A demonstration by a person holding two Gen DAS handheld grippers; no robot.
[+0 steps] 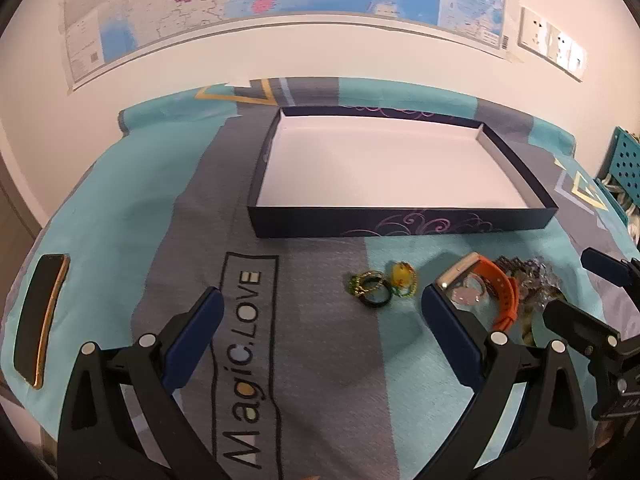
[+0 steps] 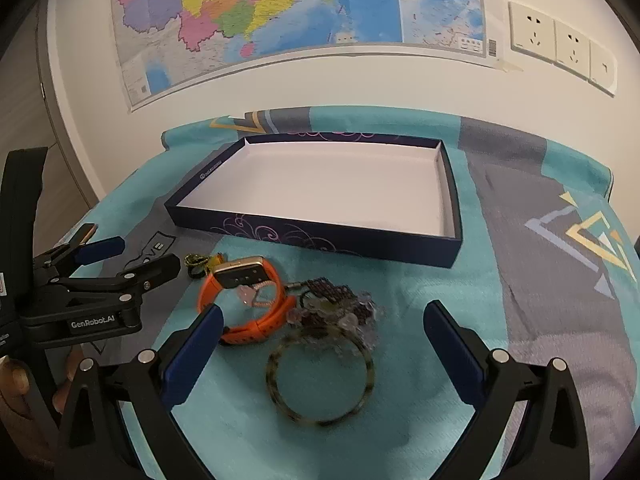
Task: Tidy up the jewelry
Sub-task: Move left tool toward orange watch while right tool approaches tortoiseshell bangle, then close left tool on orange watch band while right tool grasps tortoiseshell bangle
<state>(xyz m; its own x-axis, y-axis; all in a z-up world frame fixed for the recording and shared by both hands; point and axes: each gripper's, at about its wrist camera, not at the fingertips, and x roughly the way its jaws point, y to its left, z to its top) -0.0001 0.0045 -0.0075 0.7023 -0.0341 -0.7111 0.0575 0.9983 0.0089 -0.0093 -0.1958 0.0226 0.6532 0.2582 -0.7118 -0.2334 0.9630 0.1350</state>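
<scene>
Hovering with fingers spread wide and empty, the left gripper [image 1: 320, 312] is facing the rings [image 1: 370, 290]; rightward, the orange watch [image 2: 244, 304] and bangle [image 2: 320, 380] are lying beside the equally wide right gripper [image 2: 320, 332]. Nothing is sitting in the box [image 2: 312, 236] yet, so every piece is awaiting sorting.
</scene>
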